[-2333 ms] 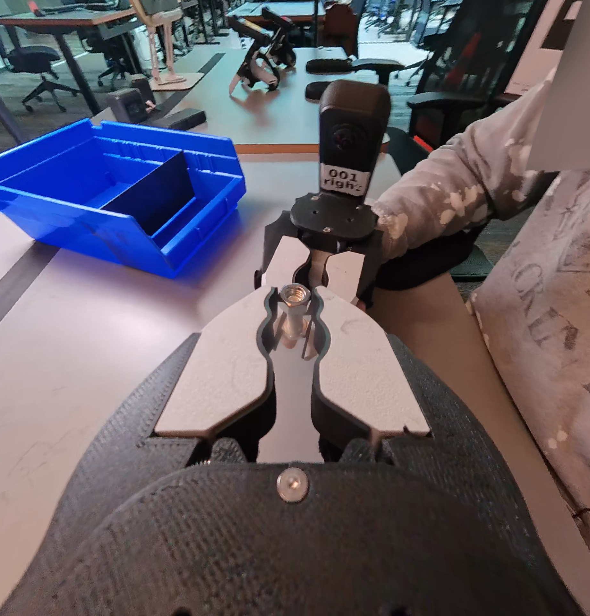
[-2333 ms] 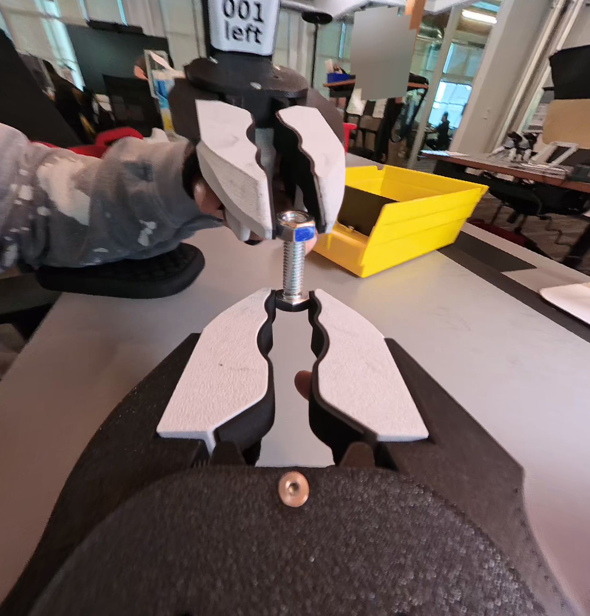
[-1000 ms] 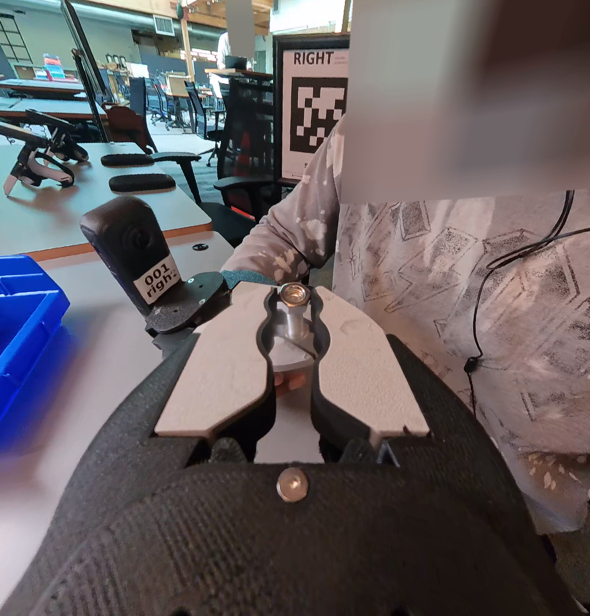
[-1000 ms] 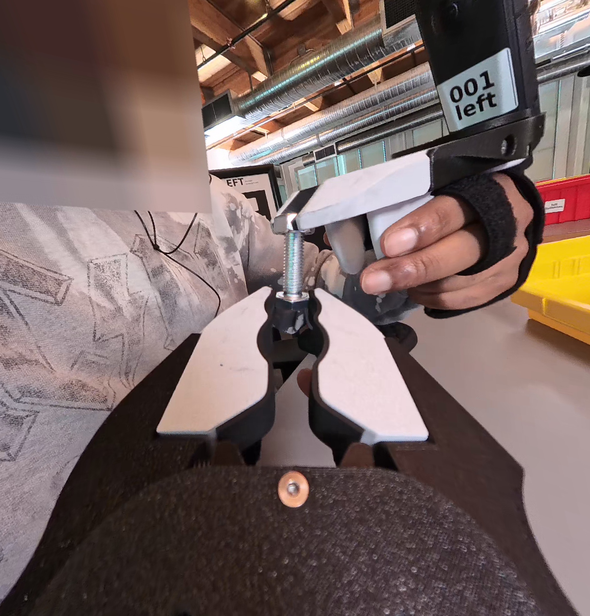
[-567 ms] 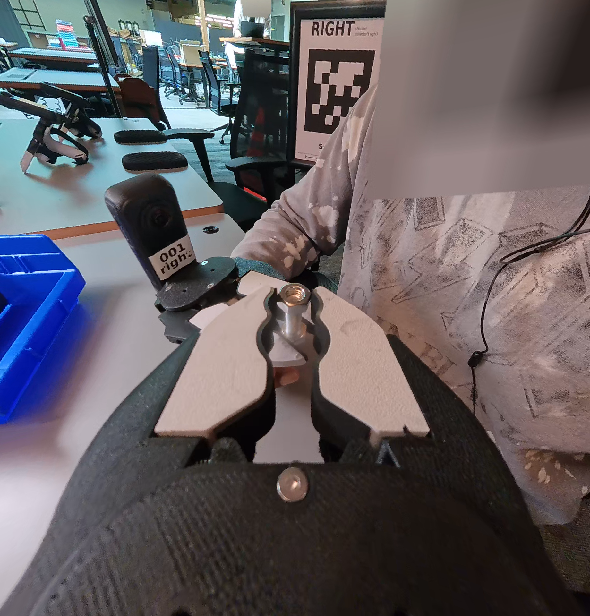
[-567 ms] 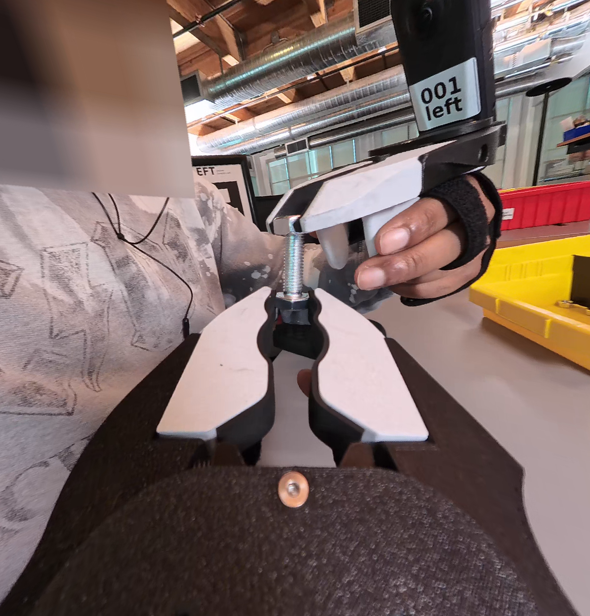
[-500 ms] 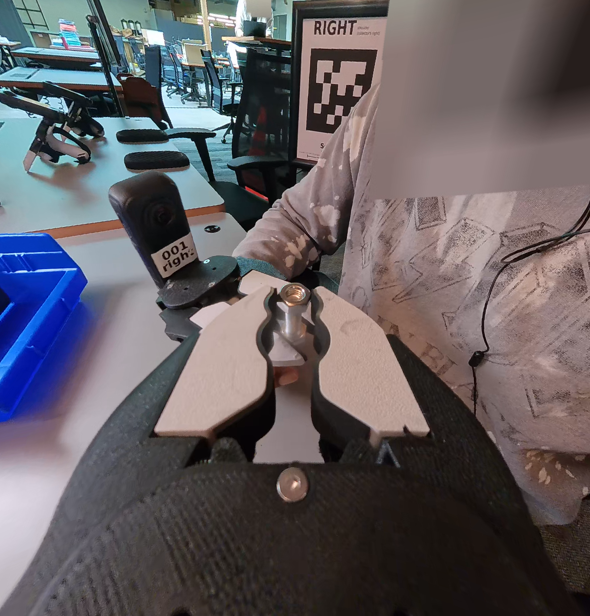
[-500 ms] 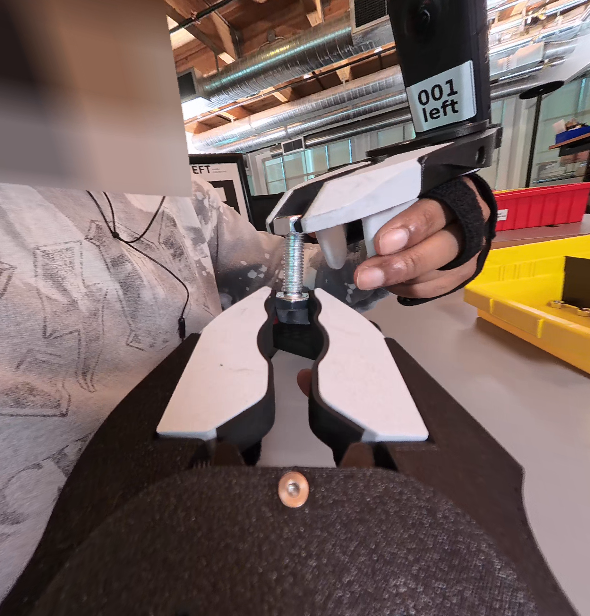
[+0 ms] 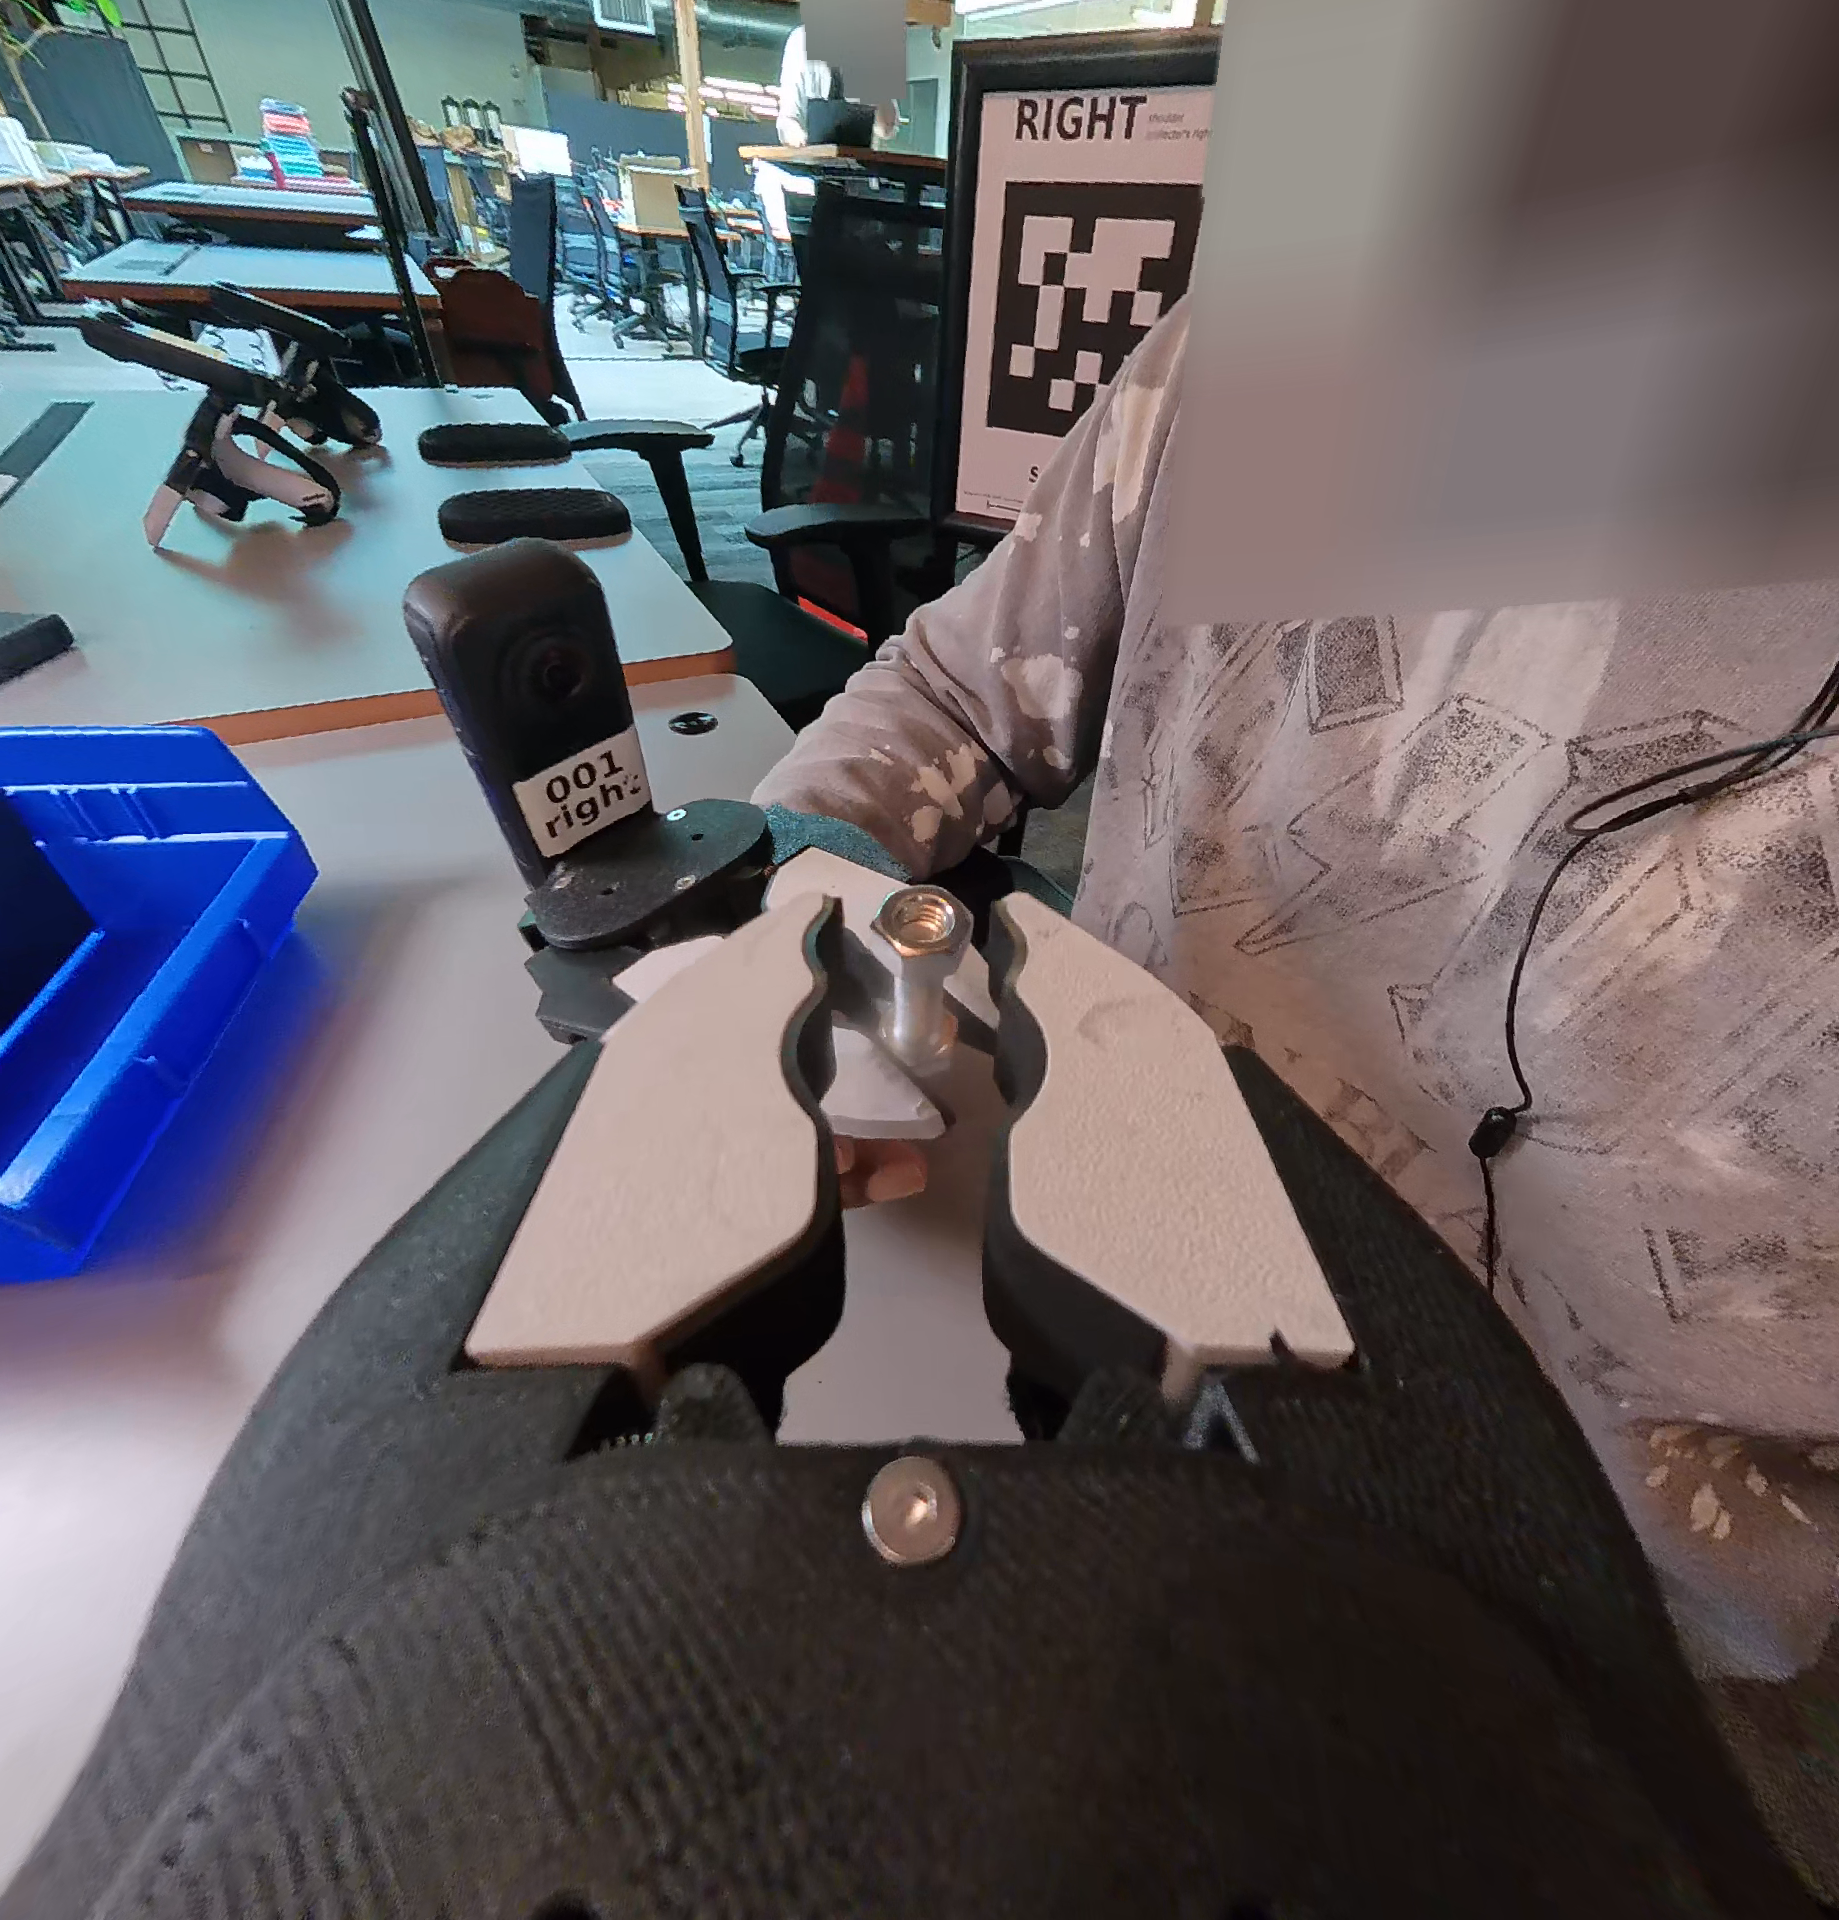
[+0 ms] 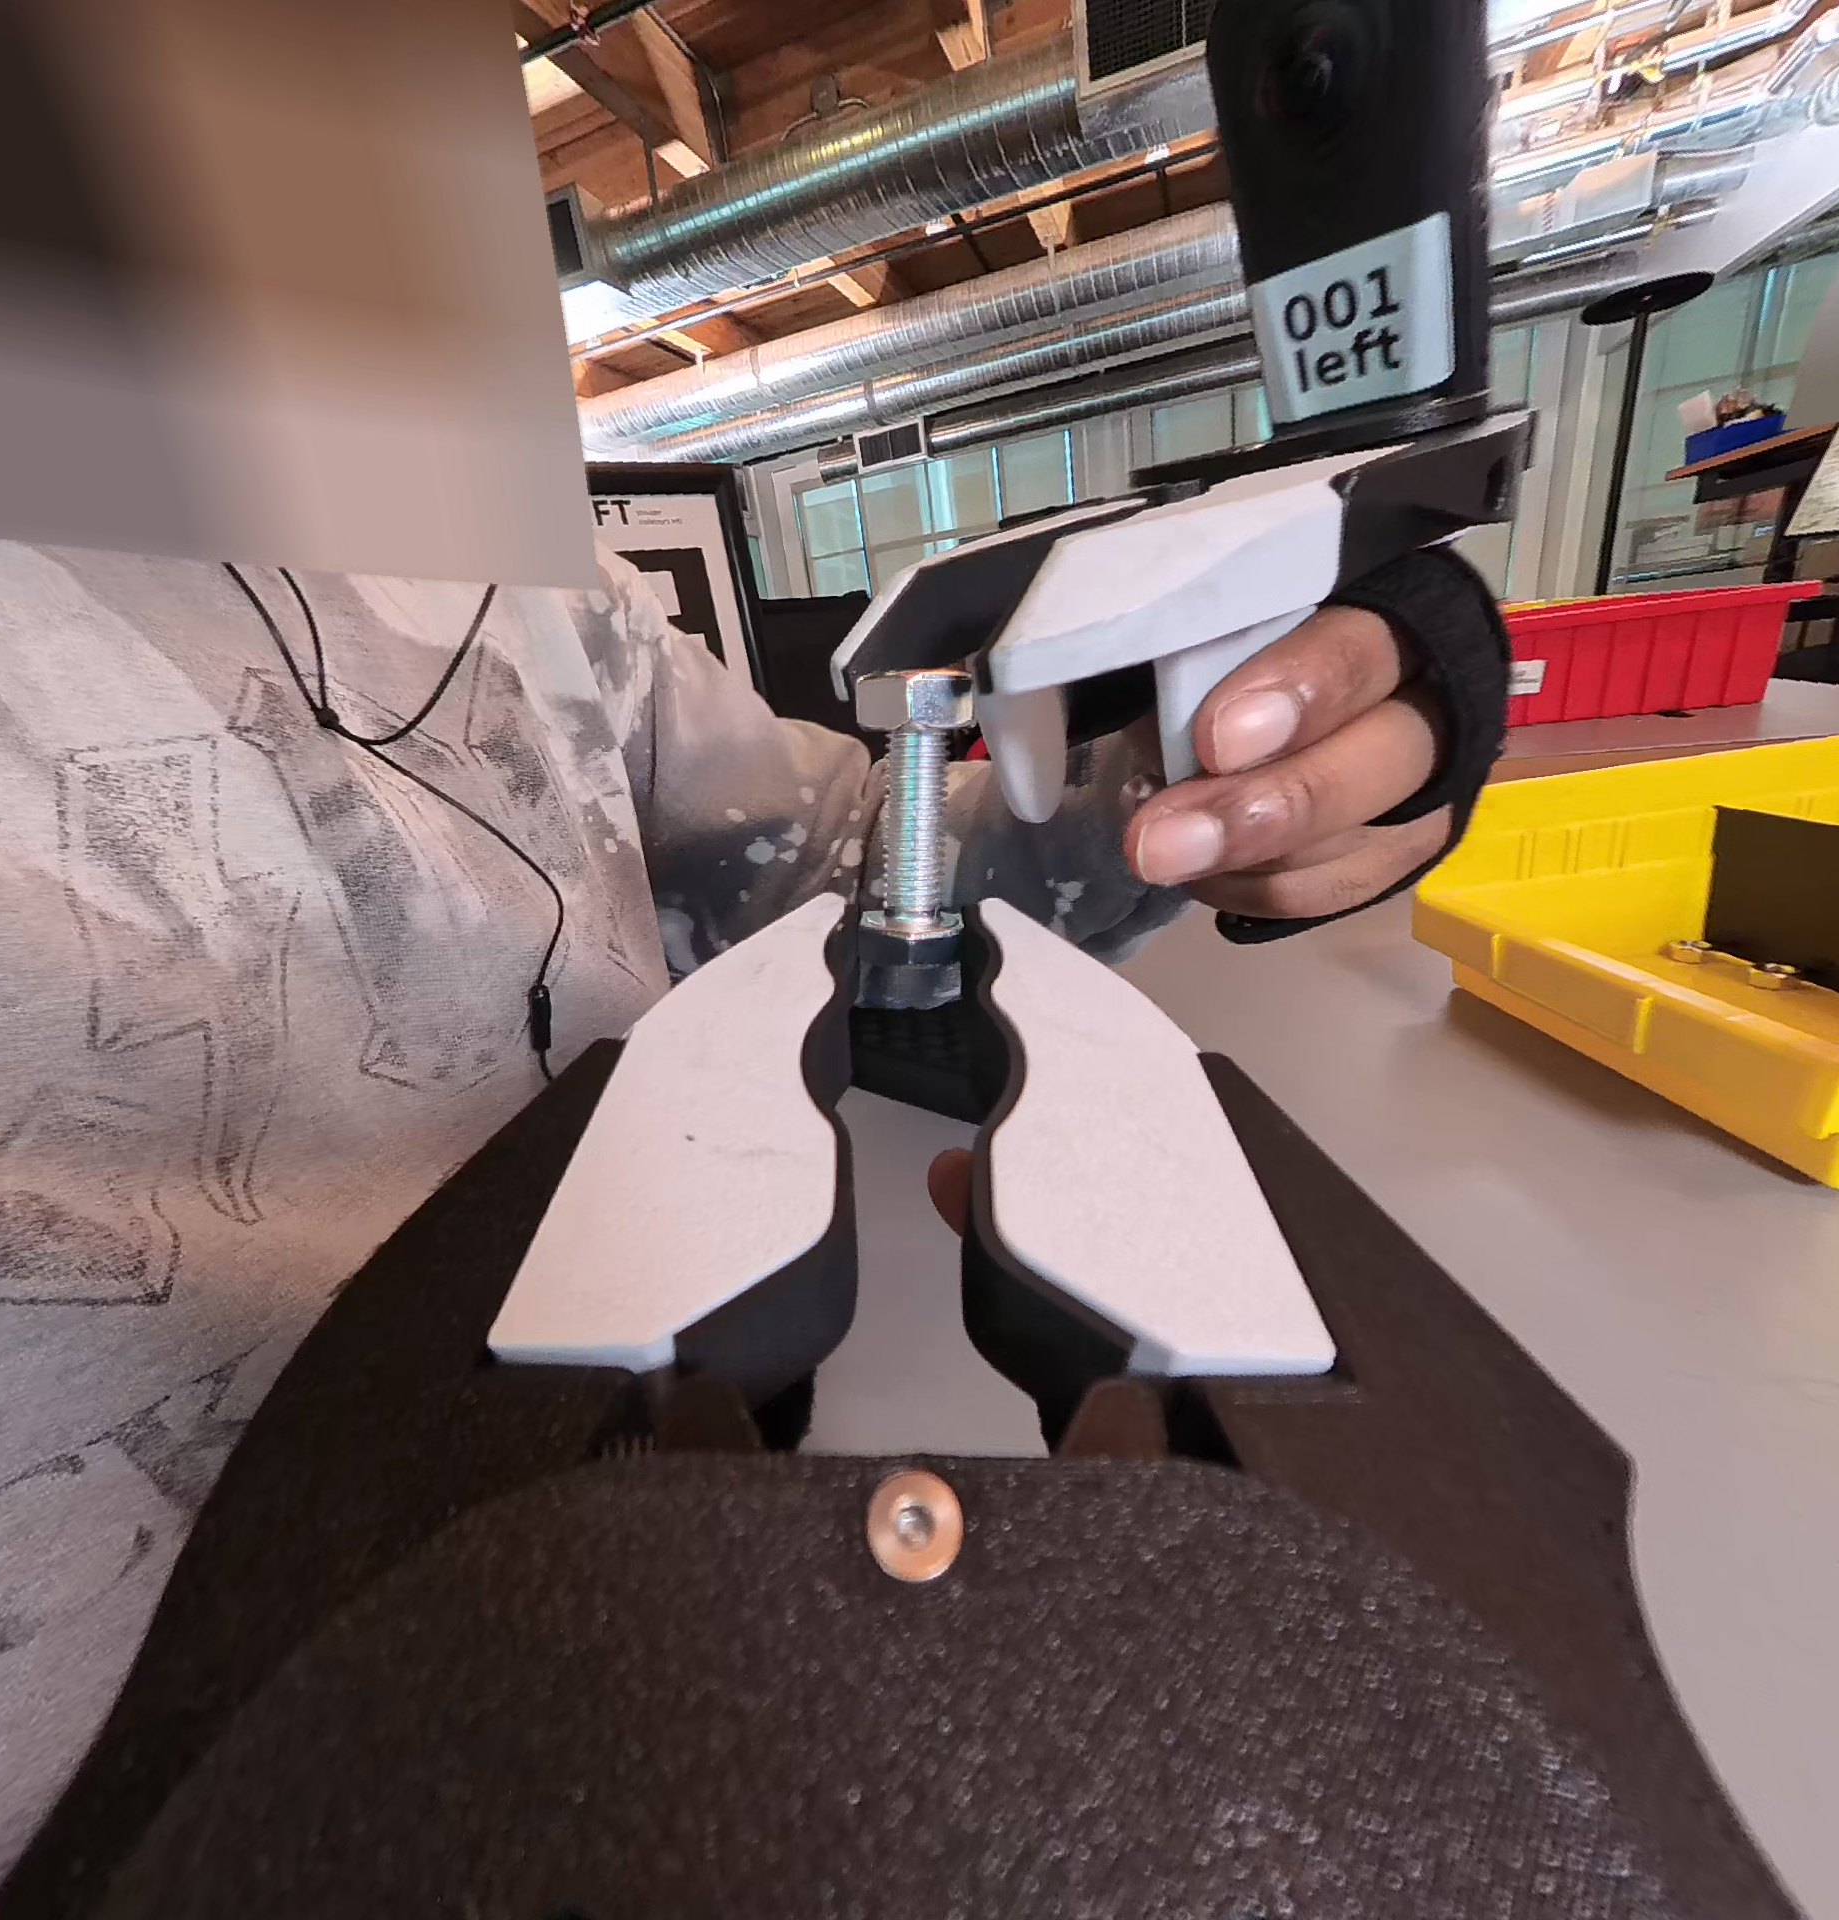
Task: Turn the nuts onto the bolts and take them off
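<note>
The left gripper [image 9: 915,940] is clenched on the head of the bolt [image 10: 917,805], and the right gripper [image 10: 910,940] is clenched on the nut [image 10: 907,930] at its other end. The bolt is upright between them, above the table [image 10: 1414,1195], near the person's chest. A yellow bin [image 10: 1663,956] stands at the right, a blue bin [image 9: 115,987] at the left.

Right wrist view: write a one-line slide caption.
Right gripper clamps the nut while left gripper holds the bolt by its head.
</note>
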`<state>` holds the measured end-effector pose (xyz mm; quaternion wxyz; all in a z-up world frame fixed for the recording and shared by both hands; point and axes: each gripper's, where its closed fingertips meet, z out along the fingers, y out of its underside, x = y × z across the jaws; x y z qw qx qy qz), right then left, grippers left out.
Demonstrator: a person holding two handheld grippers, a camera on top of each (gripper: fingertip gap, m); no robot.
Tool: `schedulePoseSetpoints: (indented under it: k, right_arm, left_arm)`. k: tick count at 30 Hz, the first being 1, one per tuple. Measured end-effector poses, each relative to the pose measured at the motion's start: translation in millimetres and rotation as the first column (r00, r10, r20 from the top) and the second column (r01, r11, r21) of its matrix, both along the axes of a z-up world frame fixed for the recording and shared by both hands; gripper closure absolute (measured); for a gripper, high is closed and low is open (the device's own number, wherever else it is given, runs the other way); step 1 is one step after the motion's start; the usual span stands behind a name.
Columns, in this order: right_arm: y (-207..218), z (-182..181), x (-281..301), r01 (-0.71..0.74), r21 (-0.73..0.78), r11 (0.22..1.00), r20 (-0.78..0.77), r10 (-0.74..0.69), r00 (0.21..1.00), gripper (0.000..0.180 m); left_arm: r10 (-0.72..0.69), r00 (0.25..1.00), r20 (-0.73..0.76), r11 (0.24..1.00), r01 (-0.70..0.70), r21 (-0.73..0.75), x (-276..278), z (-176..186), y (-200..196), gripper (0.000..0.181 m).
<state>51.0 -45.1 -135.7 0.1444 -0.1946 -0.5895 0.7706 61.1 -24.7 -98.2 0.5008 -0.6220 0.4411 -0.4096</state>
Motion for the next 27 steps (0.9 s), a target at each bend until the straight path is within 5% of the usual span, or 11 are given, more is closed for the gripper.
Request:
schedulePoseSetpoints:
  k: [12, 27]
  right_arm:
    - [38.3, 15.0, -30.4, 0.401, 0.002, 0.916, -0.108, -0.398, 0.911, 0.161]
    - [37.7, 21.7, -26.4, 0.409, -0.011, 0.912, -0.146, -0.406, 0.902, 0.161]
  left_arm:
    - [0.361, 0.925, 0.122, 0.923, -0.373, 0.097, -27.5, 11.6, 34.2, 0.148]
    - [0.397, 0.902, 0.170, 0.906, -0.415, 0.085, -38.9, 16.5, 38.5, 0.153]
